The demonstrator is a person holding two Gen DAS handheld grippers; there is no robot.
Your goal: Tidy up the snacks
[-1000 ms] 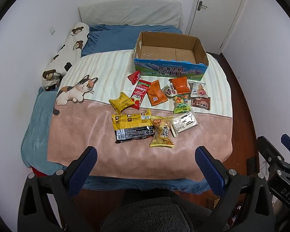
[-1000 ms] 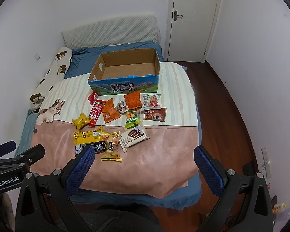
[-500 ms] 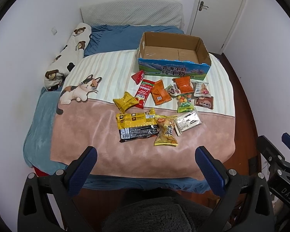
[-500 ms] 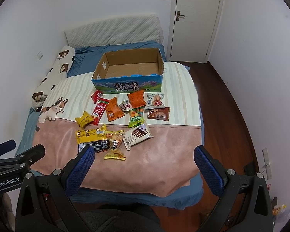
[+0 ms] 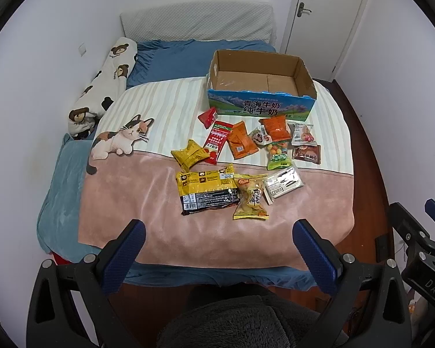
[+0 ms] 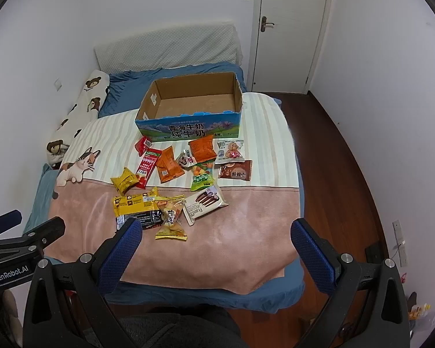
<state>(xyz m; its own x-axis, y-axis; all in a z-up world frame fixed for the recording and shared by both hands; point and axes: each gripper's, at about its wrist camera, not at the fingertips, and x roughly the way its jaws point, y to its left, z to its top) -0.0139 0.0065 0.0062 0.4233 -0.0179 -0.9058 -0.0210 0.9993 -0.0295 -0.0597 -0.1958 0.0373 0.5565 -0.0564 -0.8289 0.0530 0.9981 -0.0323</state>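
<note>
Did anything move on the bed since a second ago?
No snack moved. Only the view shifted a little, so both grippers drifted slightly. The left gripper and right gripper stay open and empty, the cardboard box is still empty, and the packets still lie in front of it.

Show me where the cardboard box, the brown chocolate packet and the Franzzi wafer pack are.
cardboard box [image 6: 188,130], right wrist view, on its blue printed front wall.
brown chocolate packet [image 6: 235,171], right wrist view, on the middle of its face.
Franzzi wafer pack [image 5: 284,185], left wrist view, on the middle of its wrapper.
</note>
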